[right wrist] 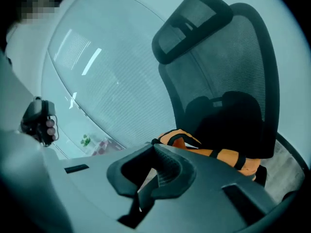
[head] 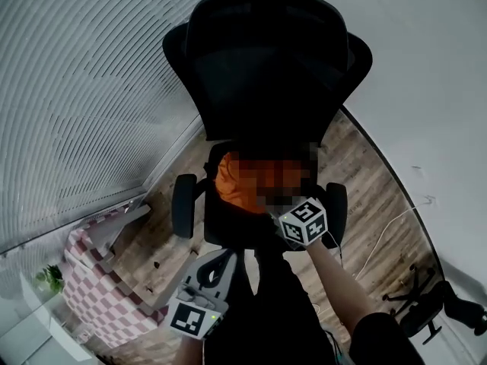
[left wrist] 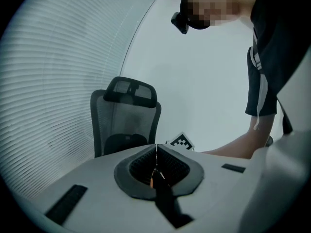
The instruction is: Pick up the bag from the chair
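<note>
White slatted blinds [head: 76, 90] curve away to the left of the black mesh chair [head: 266, 59]. A plain white wall [head: 426, 67] stands to its right, and wood flooring [head: 373, 181] runs beneath it. The orange bag [head: 237, 182], trimmed with black straps, lies on the chair's seat at the foot of the backrest. My right hand-held gripper [right wrist: 154, 146] is at the seat's front edge, and its tips seem to pinch a black strap at the bag's near end (the pads gape a little behind the tips). My left hand-held gripper [left wrist: 156, 148] hangs in front of the chair, clear of the seat, with its jaws pressed together and empty. A pink-and-white checkered thing [head: 95, 295] sits on the floor well to the chair's left.
</note>
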Demonstrator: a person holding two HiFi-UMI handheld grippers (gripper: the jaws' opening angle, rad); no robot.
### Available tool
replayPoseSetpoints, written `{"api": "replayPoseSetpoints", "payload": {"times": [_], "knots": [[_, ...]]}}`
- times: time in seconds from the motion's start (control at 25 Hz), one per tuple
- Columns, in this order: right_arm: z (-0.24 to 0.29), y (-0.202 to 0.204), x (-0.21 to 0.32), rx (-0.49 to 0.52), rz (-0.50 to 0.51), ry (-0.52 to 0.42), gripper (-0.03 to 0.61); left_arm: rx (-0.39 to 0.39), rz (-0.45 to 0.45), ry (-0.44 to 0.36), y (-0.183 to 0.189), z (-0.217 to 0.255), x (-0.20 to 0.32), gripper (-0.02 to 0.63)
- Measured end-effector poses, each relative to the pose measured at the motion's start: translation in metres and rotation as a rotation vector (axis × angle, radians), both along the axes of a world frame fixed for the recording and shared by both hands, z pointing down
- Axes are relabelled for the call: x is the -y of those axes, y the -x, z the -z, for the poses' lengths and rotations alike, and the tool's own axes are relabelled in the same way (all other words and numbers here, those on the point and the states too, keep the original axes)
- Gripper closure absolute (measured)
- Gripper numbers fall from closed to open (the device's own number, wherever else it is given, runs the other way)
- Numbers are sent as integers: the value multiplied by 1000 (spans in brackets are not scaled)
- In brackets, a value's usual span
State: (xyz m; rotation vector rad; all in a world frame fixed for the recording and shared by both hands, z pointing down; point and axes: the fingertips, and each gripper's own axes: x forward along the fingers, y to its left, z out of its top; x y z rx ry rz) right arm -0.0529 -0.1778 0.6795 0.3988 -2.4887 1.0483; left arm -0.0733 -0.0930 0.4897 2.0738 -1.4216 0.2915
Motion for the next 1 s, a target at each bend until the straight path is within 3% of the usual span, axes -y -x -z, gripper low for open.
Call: {"api": "replayPoseSetpoints", "payload": {"times": [0.24, 0.44, 0.8, 1.0], "knots": [[57, 17, -33, 116, 44, 11, 558, 25, -22, -24, 14, 4, -22, 580], [88, 22, -70, 184, 16, 67, 558, 40, -58, -66, 23, 17, -42, 580], [140, 15, -138, 302, -117, 103, 558, 4, -123, -184, 31, 51, -94, 580], [171, 14, -169, 357, -221, 68, 558, -24, -127, -239, 47, 64, -136, 580]]}}
